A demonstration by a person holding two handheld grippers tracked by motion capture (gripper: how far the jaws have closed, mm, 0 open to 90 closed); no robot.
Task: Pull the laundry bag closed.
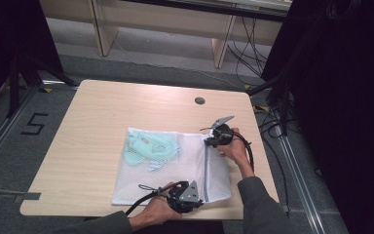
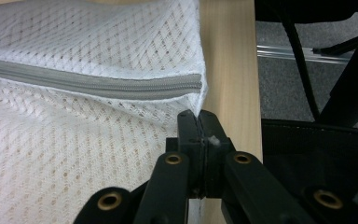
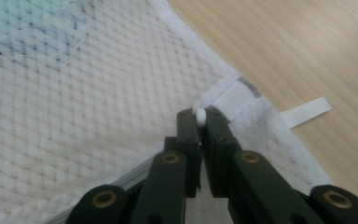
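Observation:
A white mesh laundry bag [image 1: 175,168] lies flat on the wooden table [image 1: 97,112], with a mint-green garment [image 1: 150,147] inside its far left part. A grey zipper [image 1: 206,170] runs along the bag's right side. My left gripper [image 1: 198,202] is at the bag's near right corner, its jaws shut on the mesh corner [image 2: 196,103] just past the closed end of the zipper [image 2: 98,84]. My right gripper [image 1: 208,141] is at the bag's far right corner, jaws shut on a small white zipper pull [image 3: 200,116]. Beside it lies a white fabric tab [image 3: 305,112].
A round cable hole [image 1: 199,100] sits in the table near its far edge. Black cables [image 1: 272,122] and dark stands crowd the floor to the right. The table's near edge [image 1: 126,214] runs just under my left hand. A "5" mark [image 1: 34,123] is on the floor at left.

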